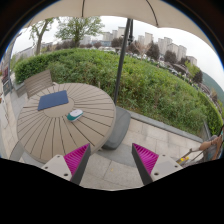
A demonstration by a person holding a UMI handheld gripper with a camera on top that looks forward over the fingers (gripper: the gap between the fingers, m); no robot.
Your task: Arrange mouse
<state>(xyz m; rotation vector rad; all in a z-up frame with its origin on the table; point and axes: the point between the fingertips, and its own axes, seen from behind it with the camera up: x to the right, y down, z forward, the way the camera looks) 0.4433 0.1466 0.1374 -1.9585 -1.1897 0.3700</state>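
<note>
Open, empty gripper (110,160) above bare patio paving (150,135); round desk (55,125) ahead-left, pad (53,100) and mouse (75,115) near its edge.

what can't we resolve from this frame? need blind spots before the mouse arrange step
- Small object on the round table, gripper view: too small to confirm it is the mouse.
- Blue flat item: mouse pad or not, unclear.
- Person's hand holding something beside the right finger: cut off by the view's border.
- Claw: fingers apart, nothing between them; the table lies well beyond them.
</note>
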